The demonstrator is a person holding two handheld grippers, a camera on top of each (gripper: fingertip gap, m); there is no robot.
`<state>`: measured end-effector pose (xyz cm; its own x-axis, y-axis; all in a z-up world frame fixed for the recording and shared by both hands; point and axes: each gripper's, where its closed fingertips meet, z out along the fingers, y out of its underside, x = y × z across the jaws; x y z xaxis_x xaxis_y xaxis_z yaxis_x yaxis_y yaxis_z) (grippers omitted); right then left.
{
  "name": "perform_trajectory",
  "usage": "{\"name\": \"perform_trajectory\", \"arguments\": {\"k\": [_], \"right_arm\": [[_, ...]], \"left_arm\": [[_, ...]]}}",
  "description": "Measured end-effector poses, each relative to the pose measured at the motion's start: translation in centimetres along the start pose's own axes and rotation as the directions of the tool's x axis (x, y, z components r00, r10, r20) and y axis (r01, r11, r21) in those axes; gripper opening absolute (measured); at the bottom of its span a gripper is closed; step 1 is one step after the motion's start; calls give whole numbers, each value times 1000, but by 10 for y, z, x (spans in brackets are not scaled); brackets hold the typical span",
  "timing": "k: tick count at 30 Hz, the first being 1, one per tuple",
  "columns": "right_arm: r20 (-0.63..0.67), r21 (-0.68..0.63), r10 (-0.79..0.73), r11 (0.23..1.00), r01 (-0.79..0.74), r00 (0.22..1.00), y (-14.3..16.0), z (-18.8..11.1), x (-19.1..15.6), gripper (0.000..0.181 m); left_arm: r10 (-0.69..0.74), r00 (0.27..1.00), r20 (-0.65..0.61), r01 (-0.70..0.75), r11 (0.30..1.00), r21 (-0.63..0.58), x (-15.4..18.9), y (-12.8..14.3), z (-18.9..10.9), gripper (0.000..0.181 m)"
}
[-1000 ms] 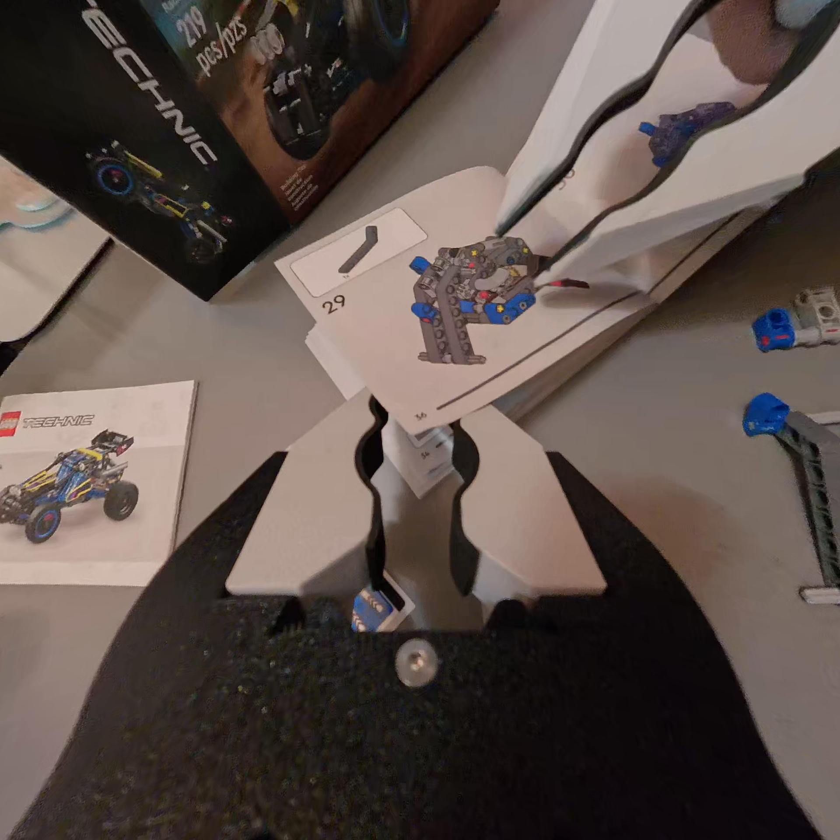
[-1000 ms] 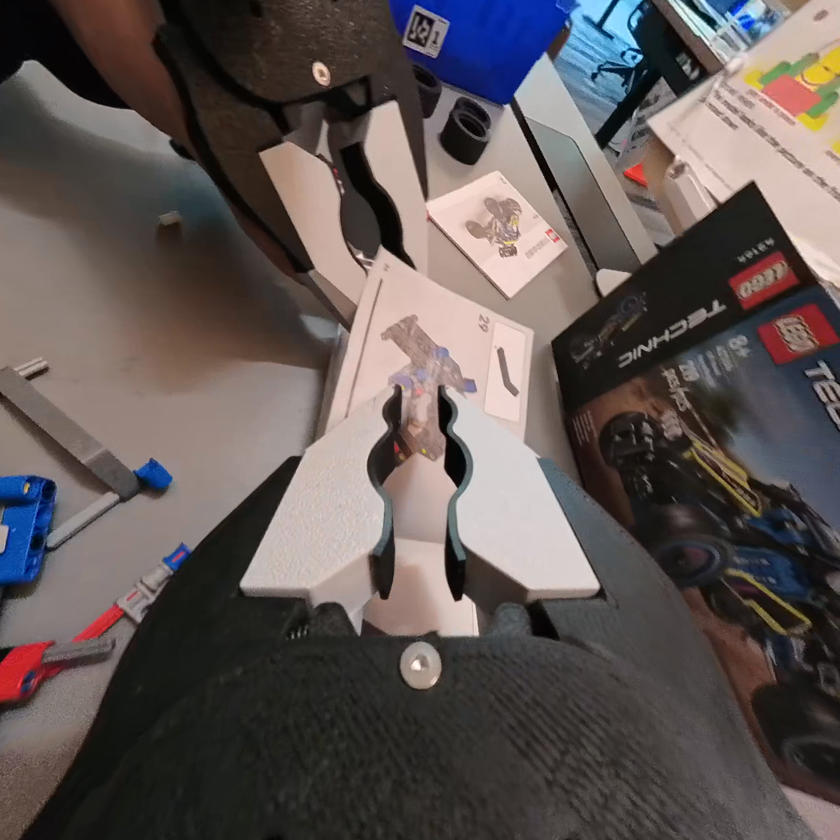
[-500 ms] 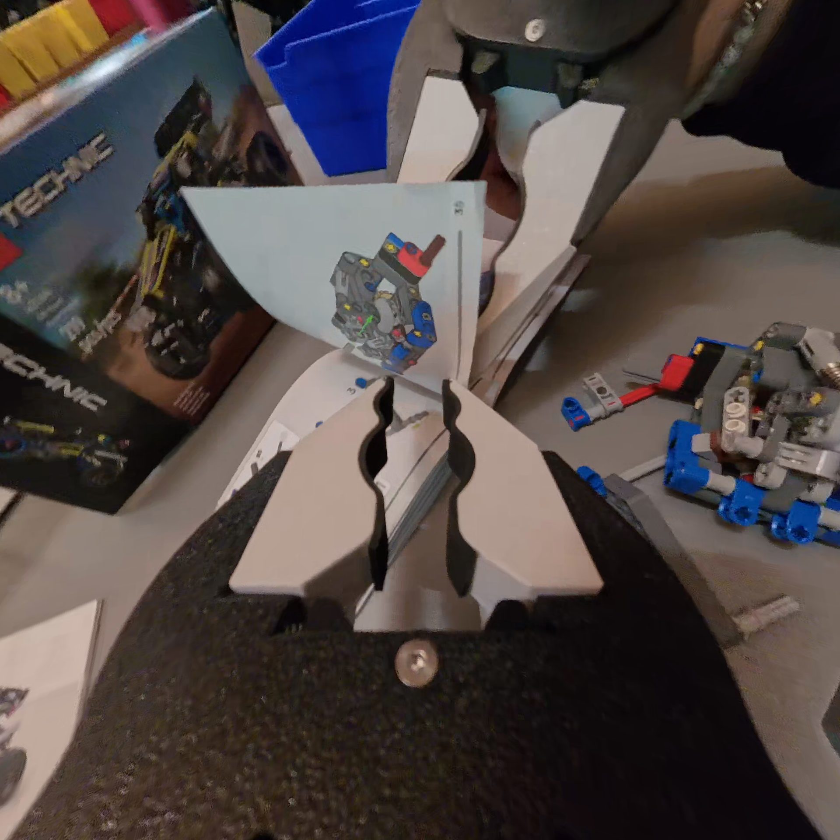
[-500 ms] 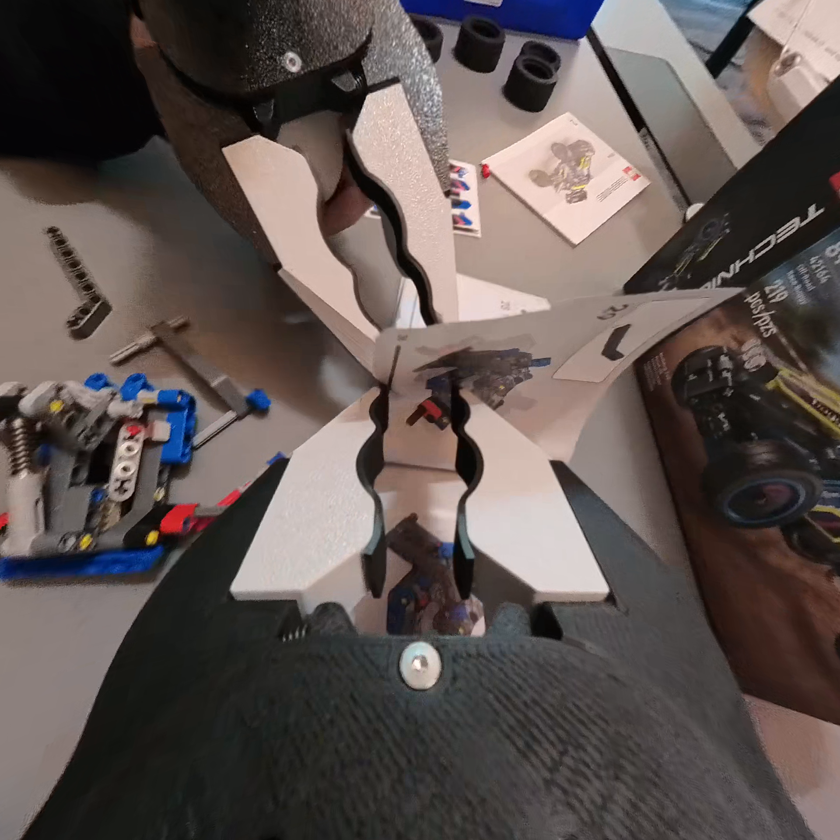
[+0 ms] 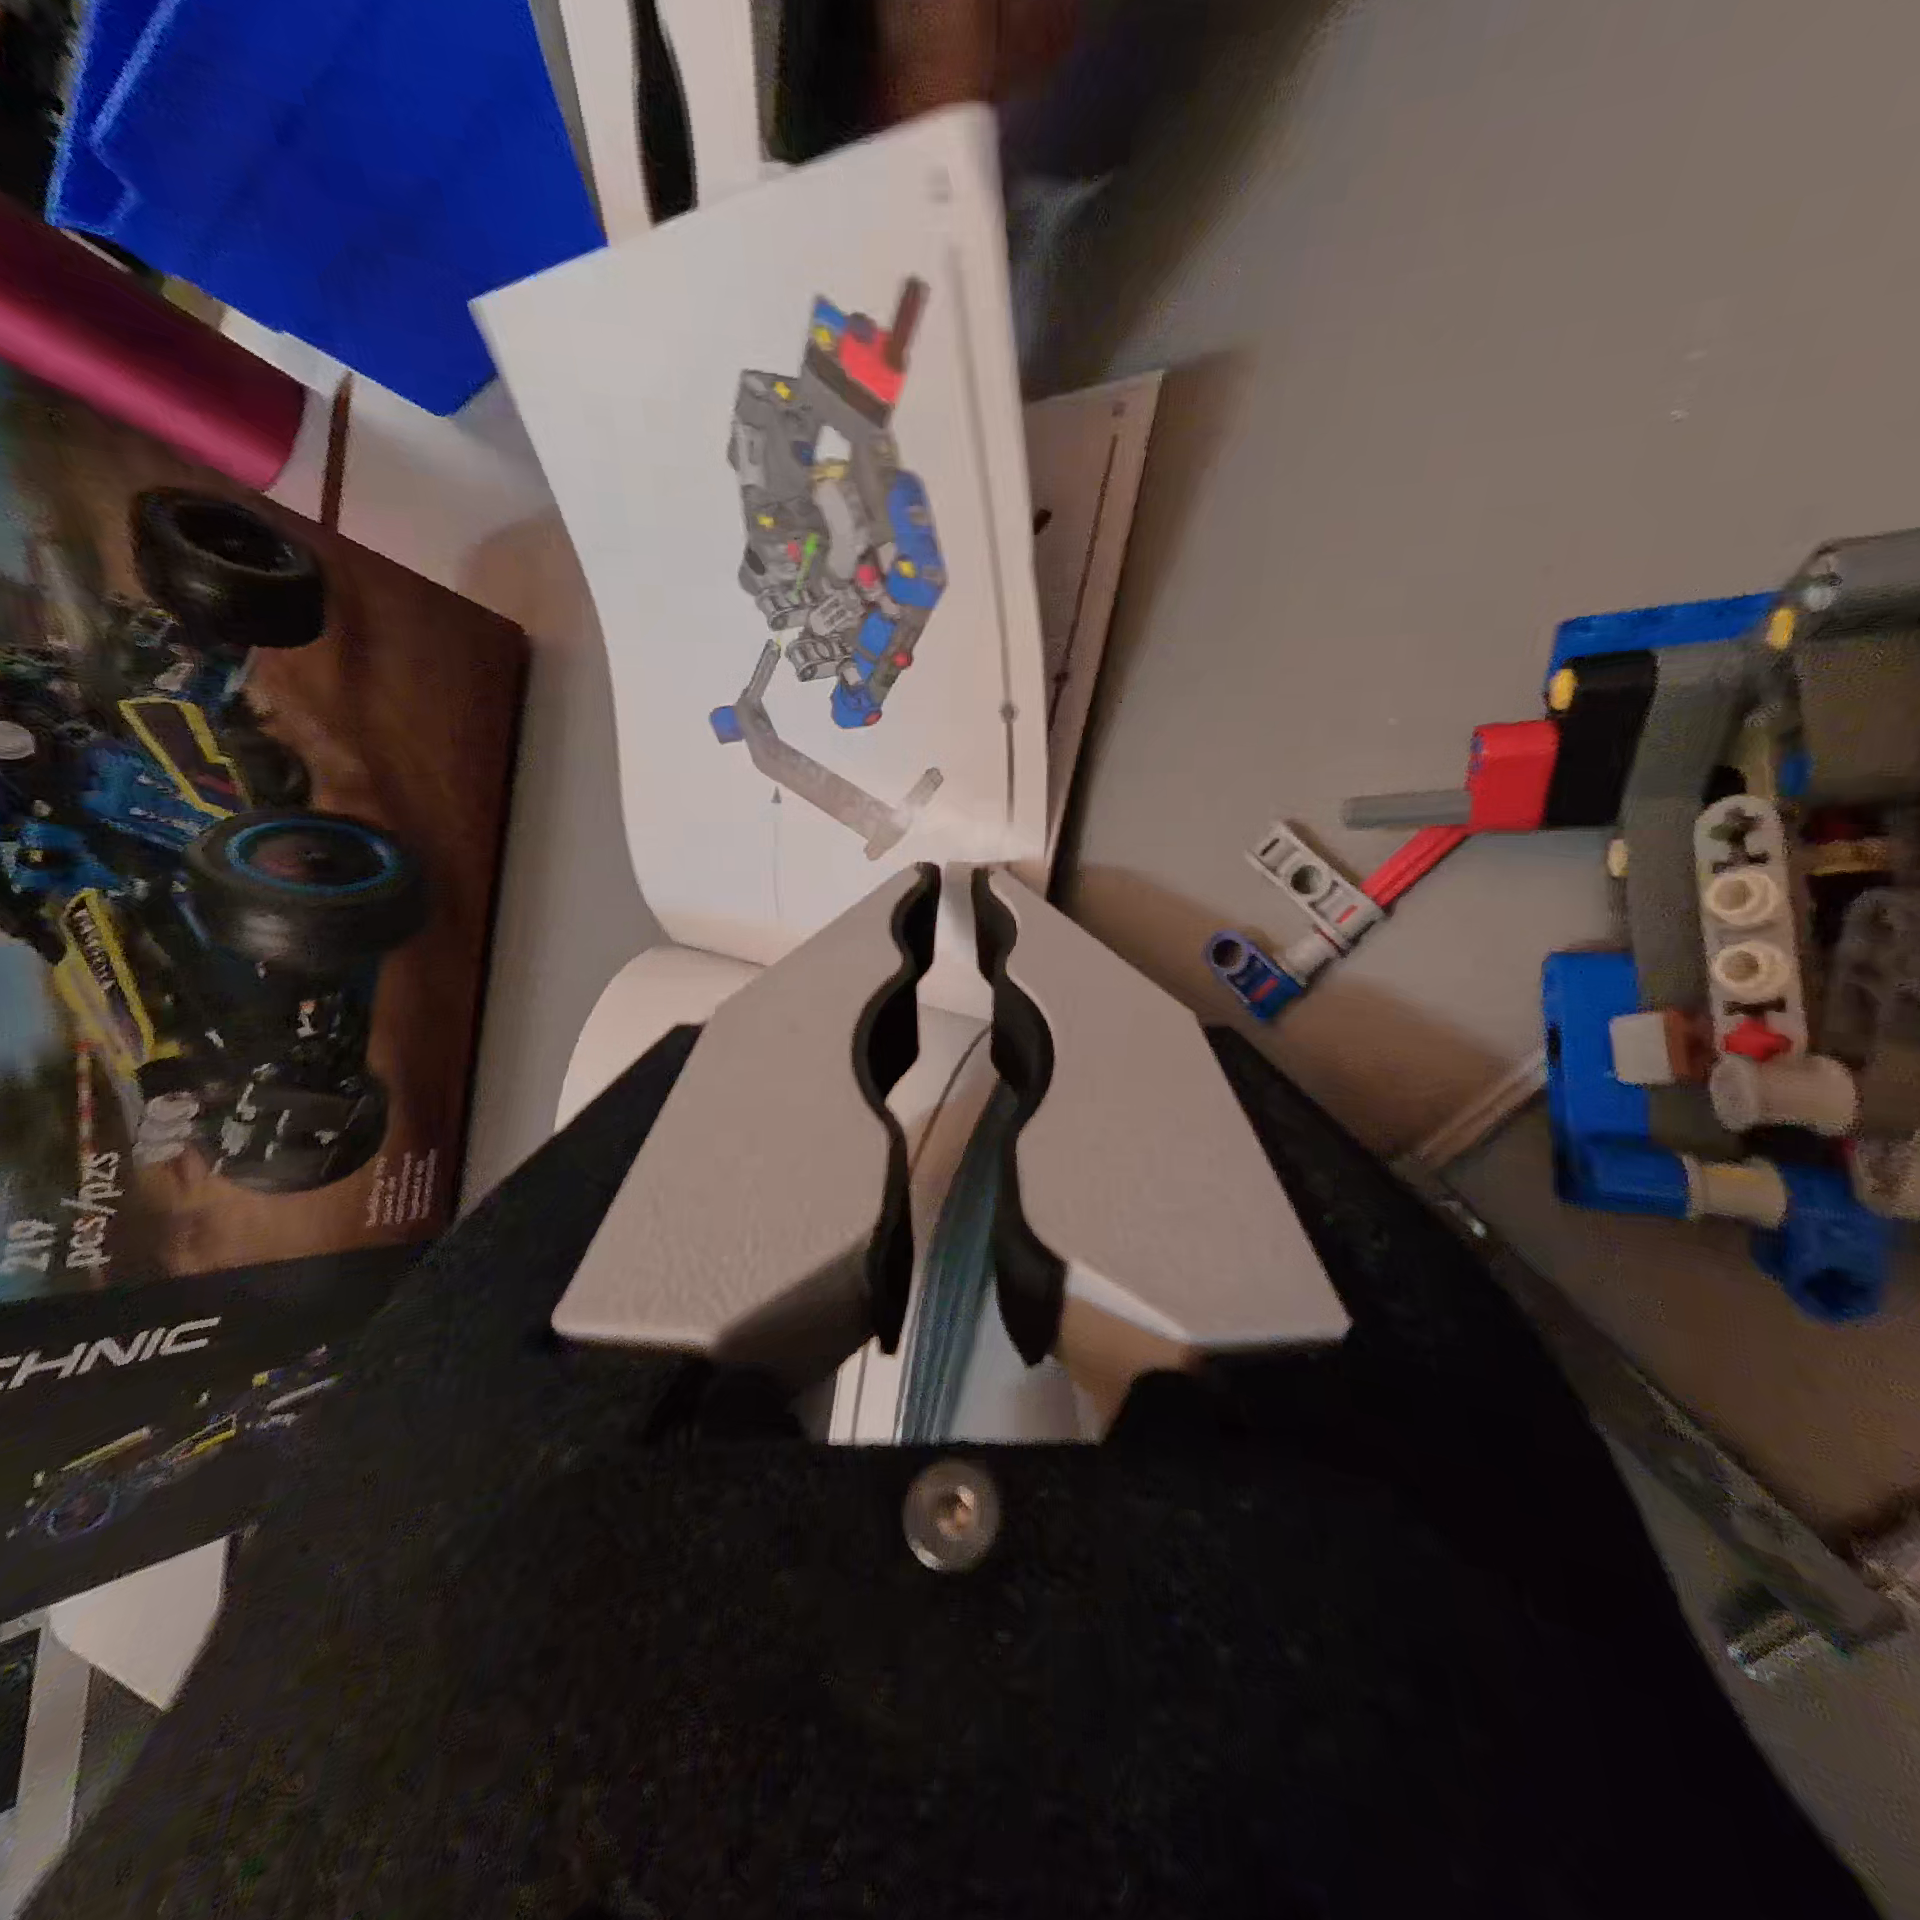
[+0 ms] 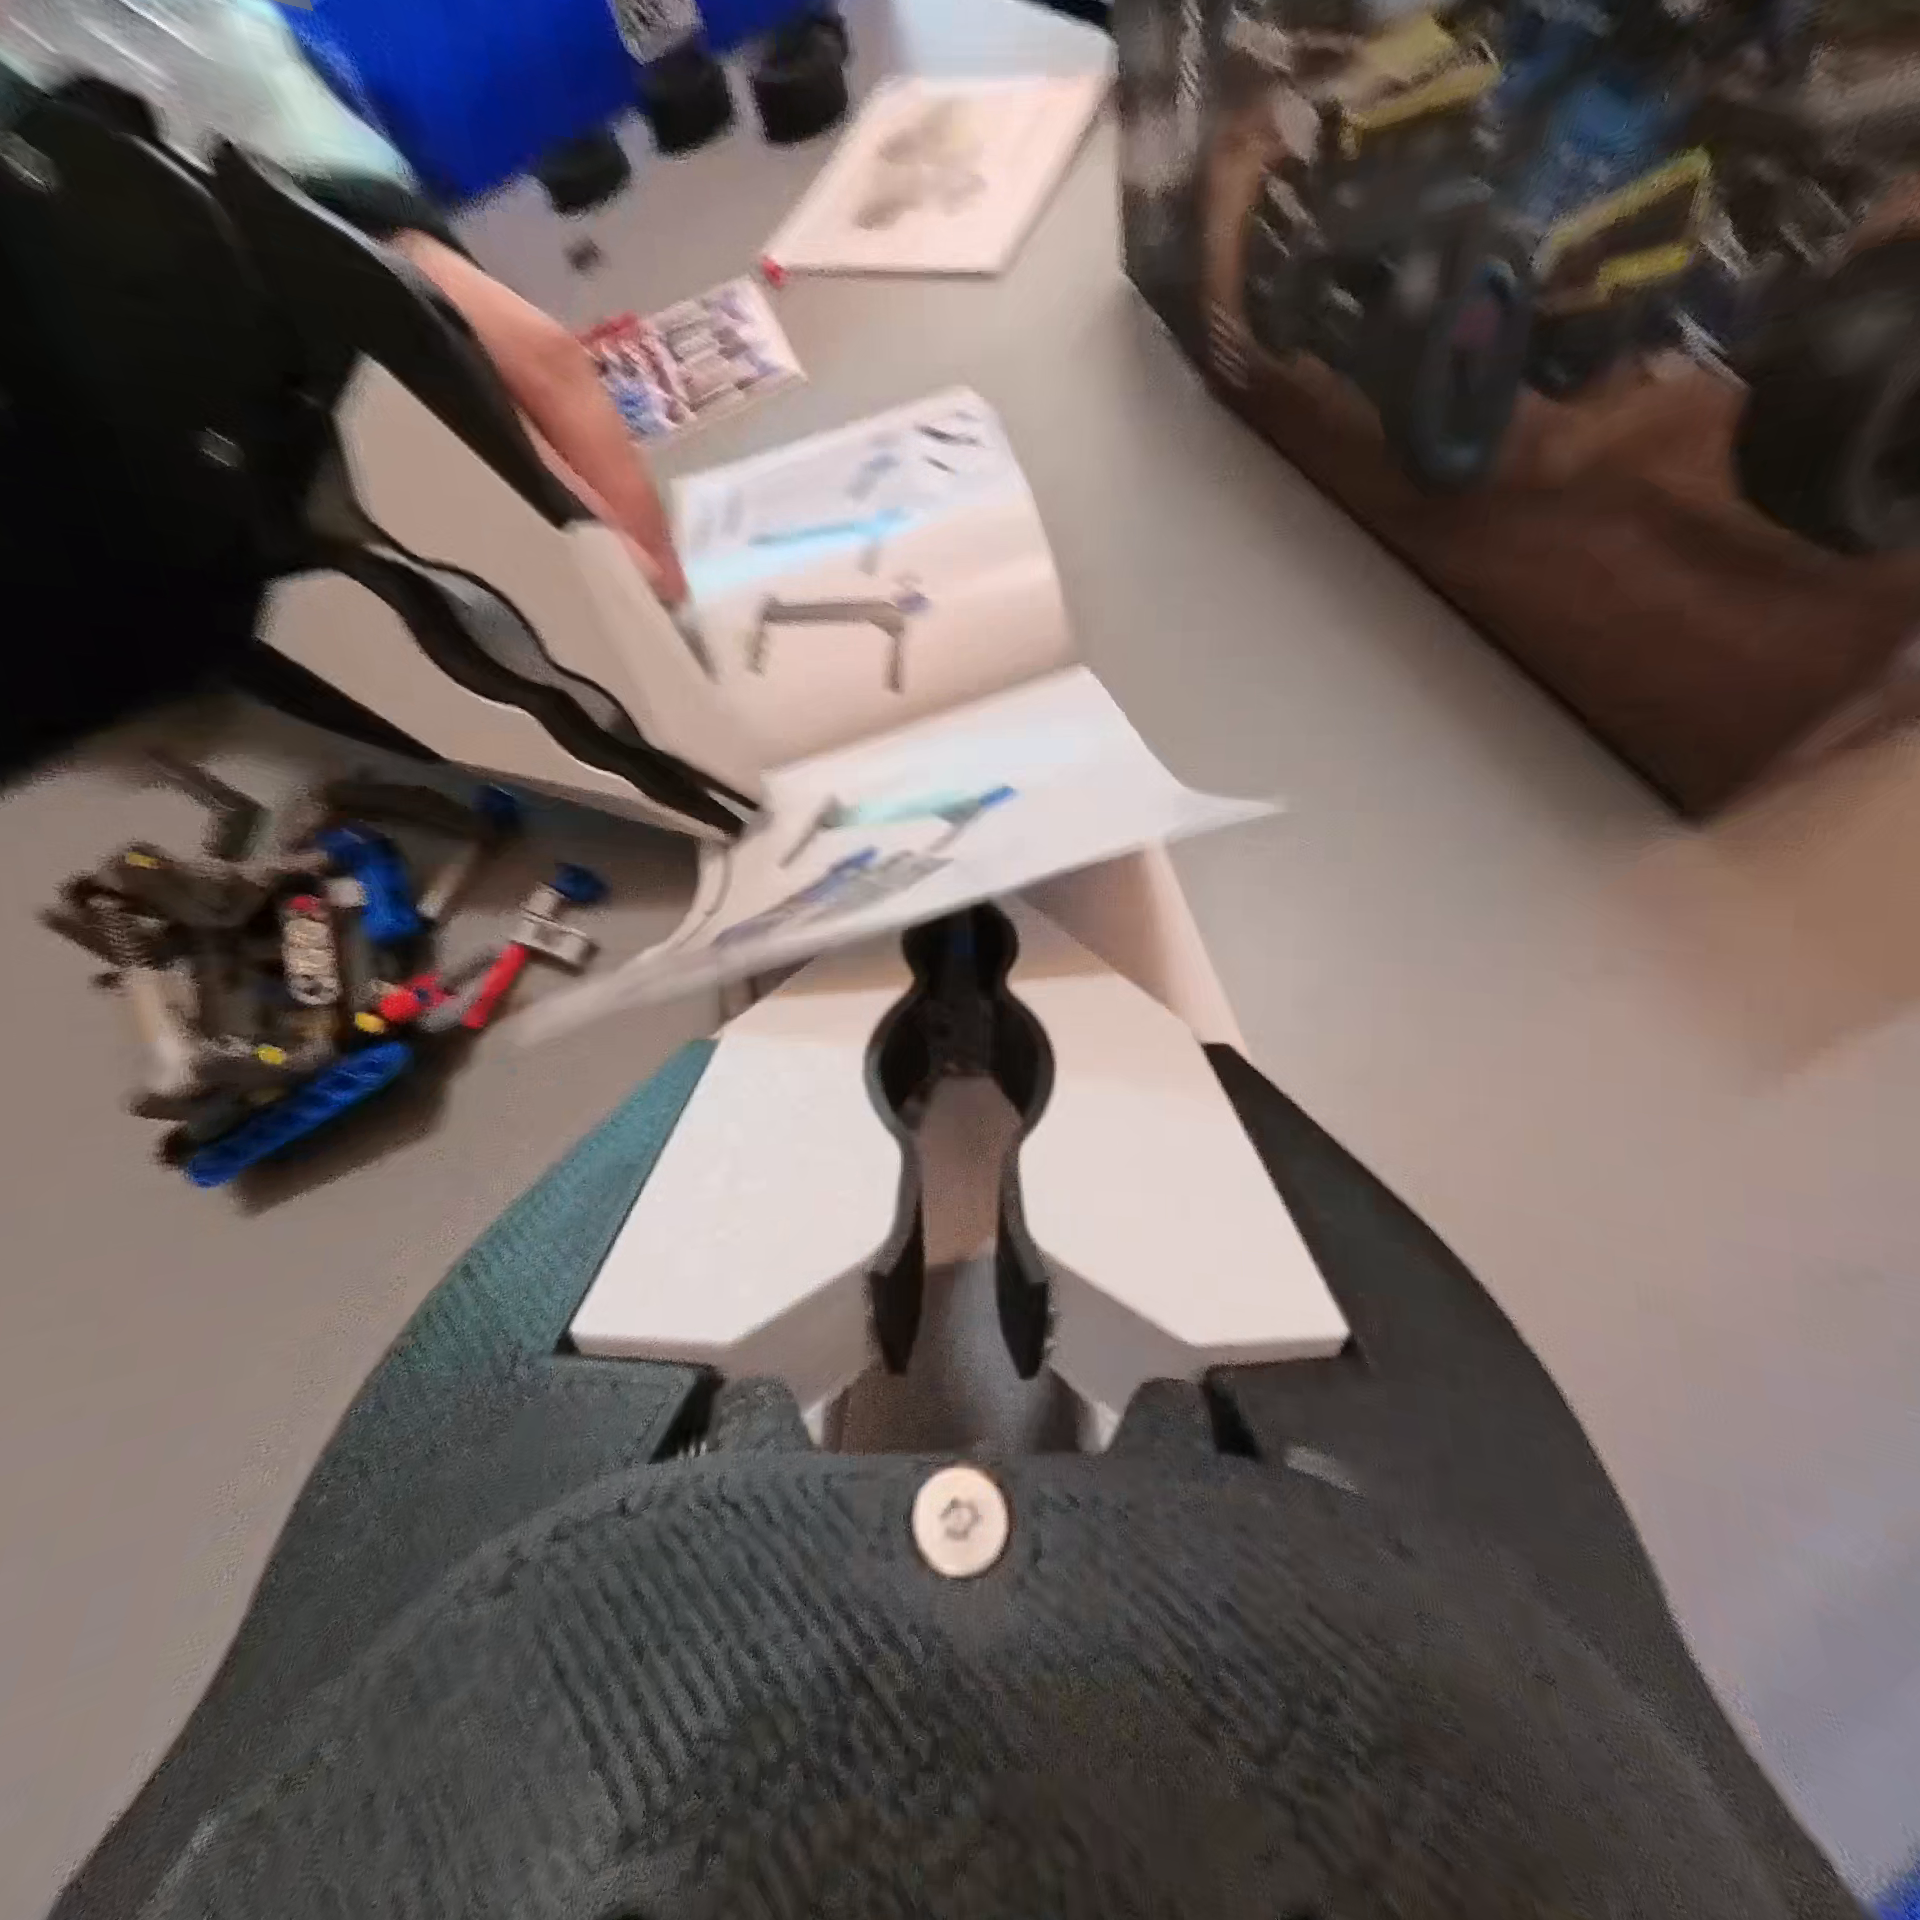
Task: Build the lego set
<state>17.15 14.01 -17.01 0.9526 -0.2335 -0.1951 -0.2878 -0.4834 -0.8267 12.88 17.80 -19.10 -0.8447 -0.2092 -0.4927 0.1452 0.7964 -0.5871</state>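
Observation:
The instruction booklet point(image 6: 862, 582) lies open on the grey table. One of its pages point(image 5: 727, 499) is lifted and stands up, showing a drawing of the model. My left gripper point(image 5: 954, 883) is shut on that page's lower corner; it also shows in the right wrist view point(image 6: 732, 821). My right gripper point(image 6: 956, 920) has its jaws close together at the page's outer edge point(image 6: 987, 821), with its tips partly hidden by the paper. The part-built grey, blue and red model point(image 5: 1714, 935) lies to the right, apart from both grippers, and shows blurred in the right wrist view point(image 6: 281, 966).
The set's box point(image 5: 239, 883) lies left of the booklet. A blue bin point(image 5: 312, 156) and black tyres point(image 6: 727, 94) stand at the back. A small leaflet point(image 6: 935, 177) and a sticker sheet point(image 6: 696, 353) lie beyond the booklet. Loose red and grey parts point(image 5: 1340, 894) lie beside the model. There is about 7 cm between the tips of the two grippers.
The page has been lifted off the booklet and swung upright. Both grippers' jaws have narrowed onto it. Both views have shifted and the right wrist view is now blurred.

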Motion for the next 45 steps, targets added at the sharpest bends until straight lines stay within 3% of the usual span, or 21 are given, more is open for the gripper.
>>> {"name": "perform_trajectory", "arguments": {"k": [5,9,15,27,34,39,42,45], "right_arm": [[-70,-130,-152,981,142,986,28,5,3,0],[-121,-167,-260,957,238,958,31,8,4,0],[-128,-167,-269,954,247,954,30,9,4,0],[-158,-173,-310,944,283,938,30,8,4,0],[-165,-183,-325,938,295,931,32,4,6,0],[-240,-237,-330,932,275,913,38,-11,21,0],[-265,-257,-352,923,287,897,38,-13,23,0],[-367,-334,-381,905,261,849,38,-25,35,0]], "left_arm": [[-14,999,-38,13,1000,-22,2,1,3,6],[-90,994,-54,92,995,38,-1,-18,4,7],[-4,997,-76,-2,997,-79,6,-10,22,0],[34,999,-37,-40,983,-181,2,10,8,0],[13,1000,-27,-16,990,-141,7,7,5,0],[-192,979,66,191,981,32,-20,-5,-18,1],[-332,924,189,331,943,39,-43,22,-38,0],[-321,918,232,343,938,-57,-37,56,-44,2]]}}
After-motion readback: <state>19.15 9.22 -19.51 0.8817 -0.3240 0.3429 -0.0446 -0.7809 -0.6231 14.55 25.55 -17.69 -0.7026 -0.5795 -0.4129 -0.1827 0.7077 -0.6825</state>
